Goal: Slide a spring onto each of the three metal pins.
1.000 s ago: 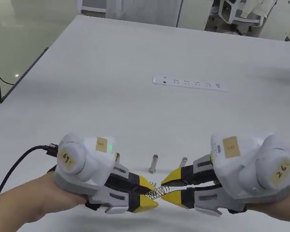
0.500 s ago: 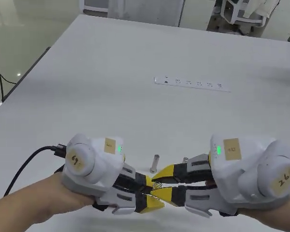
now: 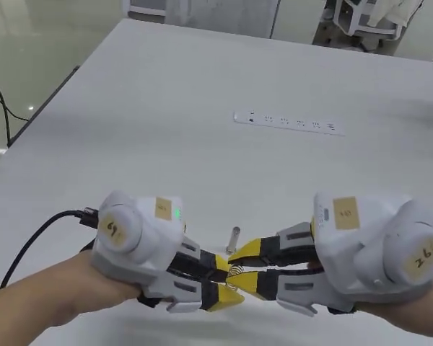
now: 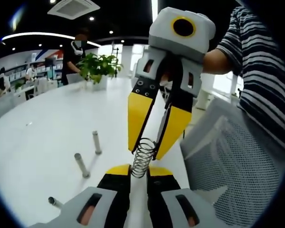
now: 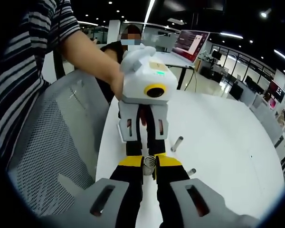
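Note:
A small coiled metal spring (image 3: 236,273) hangs between the two gripper tips, low over the white table. My left gripper (image 4: 138,172) is shut on one end of the spring (image 4: 142,156). My right gripper (image 5: 149,164) is shut on the other end of the spring (image 5: 148,162), facing the left one tip to tip. Three short metal pins (image 4: 96,141) (image 4: 80,165) (image 4: 54,202) stand on the table beside the grippers, all bare. In the head view one pin (image 3: 234,237) shows just behind the meeting tips. Two pins (image 5: 176,143) (image 5: 191,171) show in the right gripper view.
A white power strip (image 3: 289,122) lies across the middle of the table (image 3: 166,130). A black cable (image 3: 36,241) trails from the left gripper toward the table's left edge. A mesh chair (image 5: 52,142) sits just off the near edge. People stand in the background.
The grippers have drawn closer together. The right gripper's jaws, open around the spring's free end a second ago, have closed on it. The head camera has tilted slightly.

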The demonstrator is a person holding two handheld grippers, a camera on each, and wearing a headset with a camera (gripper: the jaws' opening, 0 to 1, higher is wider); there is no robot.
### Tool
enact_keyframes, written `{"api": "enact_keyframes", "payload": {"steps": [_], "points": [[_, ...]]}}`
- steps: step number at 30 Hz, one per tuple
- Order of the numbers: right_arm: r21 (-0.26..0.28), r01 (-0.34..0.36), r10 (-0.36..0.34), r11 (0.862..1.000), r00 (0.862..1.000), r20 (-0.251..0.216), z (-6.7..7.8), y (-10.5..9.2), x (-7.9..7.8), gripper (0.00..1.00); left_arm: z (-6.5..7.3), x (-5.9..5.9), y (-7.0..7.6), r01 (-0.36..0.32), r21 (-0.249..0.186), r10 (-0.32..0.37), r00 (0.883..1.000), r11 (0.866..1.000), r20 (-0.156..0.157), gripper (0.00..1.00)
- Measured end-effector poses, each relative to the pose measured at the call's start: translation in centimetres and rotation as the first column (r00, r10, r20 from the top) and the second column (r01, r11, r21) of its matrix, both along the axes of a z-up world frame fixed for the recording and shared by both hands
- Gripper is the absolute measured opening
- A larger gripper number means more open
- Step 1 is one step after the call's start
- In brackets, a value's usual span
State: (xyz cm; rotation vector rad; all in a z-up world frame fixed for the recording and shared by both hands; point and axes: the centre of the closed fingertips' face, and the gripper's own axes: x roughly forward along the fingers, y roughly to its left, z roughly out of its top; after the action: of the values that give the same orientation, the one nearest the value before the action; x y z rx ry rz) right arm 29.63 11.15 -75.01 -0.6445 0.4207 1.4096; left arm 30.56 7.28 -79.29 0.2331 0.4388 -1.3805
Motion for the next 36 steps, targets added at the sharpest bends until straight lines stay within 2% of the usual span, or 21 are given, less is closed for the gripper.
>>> {"api": "enact_keyframes", "payload": {"steps": [4, 14, 21, 24, 27, 34, 36], "points": [[-0.006, 0.001, -0.001, 1.000, 1.000, 0.003, 0.0, 0.0, 0.2, 0.07, -0.3, 0.0, 0.4, -0.017, 0.013, 0.017, 1.000, 1.000, -0.008, 0.12], [-0.031, 0.008, -0.007, 0.999, 1.000, 0.022, -0.4, -0.5, 0.5, 0.07, -0.5, 0.3, 2.2, -0.061, 0.025, 0.061, 0.998, 0.998, -0.027, 0.21], [-0.035, 0.028, -0.027, 0.999, 0.999, 0.031, -0.5, -0.9, 1.0, 0.07, -0.2, 0.6, 3.5, -0.099, 0.017, 0.100, 0.994, 0.995, -0.034, 0.28], [-0.033, 0.037, -0.036, 0.999, 0.999, 0.029, -0.5, -1.0, 1.2, 0.07, -0.3, 0.9, 4.2, -0.128, 0.025, 0.128, 0.992, 0.991, -0.017, 0.38], [-0.041, 0.041, -0.040, 0.998, 0.999, 0.036, -0.6, -1.2, 1.4, 0.07, -0.2, 1.1, 4.8, -0.143, 0.025, 0.143, 0.990, 0.989, -0.017, 0.40], [-0.042, 0.050, -0.049, 0.998, 0.998, 0.044, -0.7, -1.4, 1.6, 0.07, 0.2, 1.0, 6.4, -0.179, 0.018, 0.179, 0.983, 0.984, -0.033, 0.45], [-0.041, 0.056, -0.054, 0.998, 0.997, 0.048, -0.6, -1.4, 1.8, 0.07, 0.2, 1.0, 6.9, -0.191, 0.019, 0.192, 0.980, 0.981, -0.049, 0.46]]}}
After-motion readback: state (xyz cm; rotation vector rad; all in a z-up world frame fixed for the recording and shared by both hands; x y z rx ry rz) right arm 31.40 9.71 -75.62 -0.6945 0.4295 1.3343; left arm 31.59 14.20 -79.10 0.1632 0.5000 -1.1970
